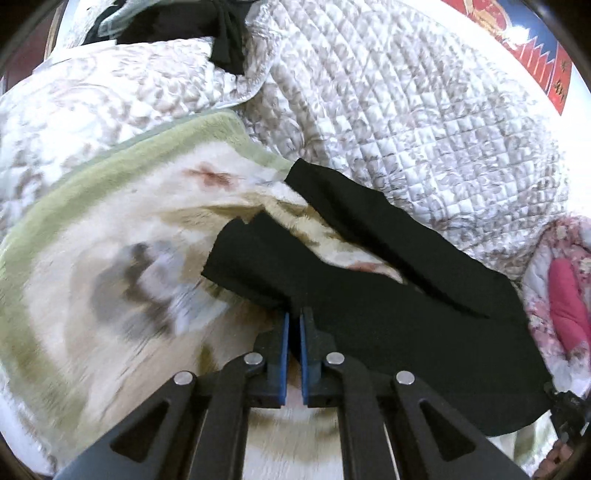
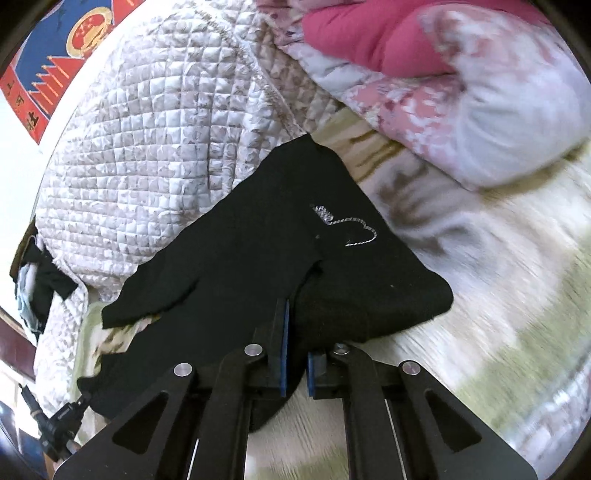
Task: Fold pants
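The black pants lie on a cream and green fleece blanket. In the left wrist view two legs fan out toward the upper left. My left gripper is shut on the pants' near edge, fabric pinched between its blue pads. In the right wrist view the pants show a silver stitched outline. My right gripper is shut on a thick fold of the pants; cloth covers its right fingertip. The fabric is lifted slightly at both grips.
A grey-white quilted cover is piled behind the pants. A pink floral duvet lies at the right. Other dark clothes sit at the far back. A red and blue poster hangs on the wall.
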Demonstrator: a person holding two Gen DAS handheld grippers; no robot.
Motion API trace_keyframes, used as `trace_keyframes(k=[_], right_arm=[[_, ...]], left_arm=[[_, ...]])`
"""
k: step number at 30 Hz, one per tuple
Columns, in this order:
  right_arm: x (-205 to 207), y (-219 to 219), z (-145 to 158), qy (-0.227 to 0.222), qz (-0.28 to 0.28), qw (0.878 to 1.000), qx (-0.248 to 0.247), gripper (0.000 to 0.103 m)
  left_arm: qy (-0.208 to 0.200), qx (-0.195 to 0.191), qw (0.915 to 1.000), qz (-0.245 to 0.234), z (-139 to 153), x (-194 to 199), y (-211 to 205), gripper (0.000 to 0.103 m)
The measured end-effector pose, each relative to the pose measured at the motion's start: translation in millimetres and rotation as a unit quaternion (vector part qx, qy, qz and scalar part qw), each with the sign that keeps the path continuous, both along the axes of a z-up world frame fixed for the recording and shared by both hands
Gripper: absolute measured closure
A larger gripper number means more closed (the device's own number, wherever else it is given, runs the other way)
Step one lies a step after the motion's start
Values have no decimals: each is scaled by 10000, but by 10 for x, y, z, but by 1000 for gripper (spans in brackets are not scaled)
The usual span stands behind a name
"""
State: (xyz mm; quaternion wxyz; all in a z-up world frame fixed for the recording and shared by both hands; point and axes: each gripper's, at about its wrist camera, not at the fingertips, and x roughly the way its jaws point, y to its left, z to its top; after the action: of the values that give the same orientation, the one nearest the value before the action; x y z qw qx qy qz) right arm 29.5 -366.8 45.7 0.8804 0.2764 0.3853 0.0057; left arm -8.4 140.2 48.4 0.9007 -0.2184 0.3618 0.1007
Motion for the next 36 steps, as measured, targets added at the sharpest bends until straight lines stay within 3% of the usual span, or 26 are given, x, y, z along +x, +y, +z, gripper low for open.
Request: trace_keyframes(k=[7, 12, 15, 19, 24, 26, 31, 36], right_arm=[[-544, 6, -66, 286, 78, 9996, 1, 99], [-546, -1, -358, 763, -24, 9971, -36, 99], [-566, -39, -301, 580, -4, 9983, 82, 98], [-574, -90, -268, 452, -81, 9987, 205, 78], [-580, -119, -244, 382, -124, 9984, 390, 78], [-611, -138, -234, 370, -159, 9982, 451, 78], [-687, -189, -228, 206, -264, 9976, 599, 78], [-667, -181, -261, 208, -259, 9979, 554, 78]], left_arm=[[8, 50, 10000, -6, 18, -594, -2, 97], [500, 25, 9987, 49, -250, -643, -12, 97], [438, -85, 9990, 22, -234, -640, -5, 96], [447, -308, 9984, 136, -261, -611, 68, 91], [522, -694, 9946, 560, -324, -558, 308, 81], [443, -834, 9934, 655, -299, -583, 362, 68], [438, -935, 9922, 699, -355, -617, 379, 62], [302, -820, 9933, 753, -325, -618, 381, 65]])
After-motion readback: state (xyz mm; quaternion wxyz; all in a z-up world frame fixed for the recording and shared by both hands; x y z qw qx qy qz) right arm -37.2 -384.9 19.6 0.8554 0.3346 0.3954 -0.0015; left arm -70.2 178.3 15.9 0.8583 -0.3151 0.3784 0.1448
